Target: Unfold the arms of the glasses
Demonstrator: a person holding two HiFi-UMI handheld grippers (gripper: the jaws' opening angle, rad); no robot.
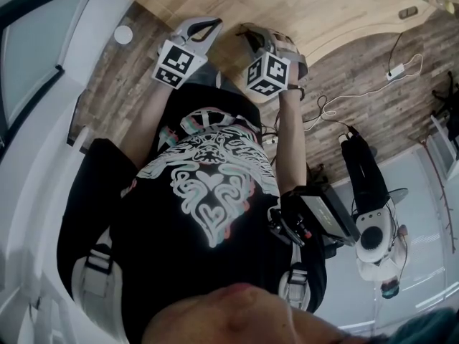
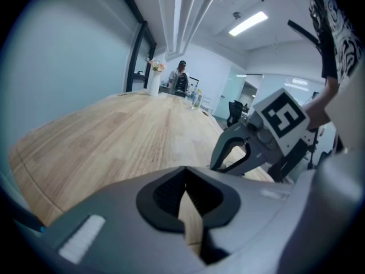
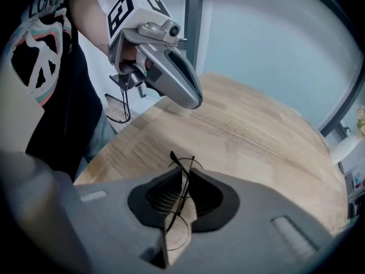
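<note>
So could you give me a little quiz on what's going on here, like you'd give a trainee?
1. True or false: the left gripper is shut with nothing between its jaws.
2. What is caught between the jaws of the right gripper? A) a pen B) thin black-wire glasses C) a cable
3. Fill in: both grippers are held over a pale ____ table.

Key: 1 true; 2 B; 3 wooden.
</note>
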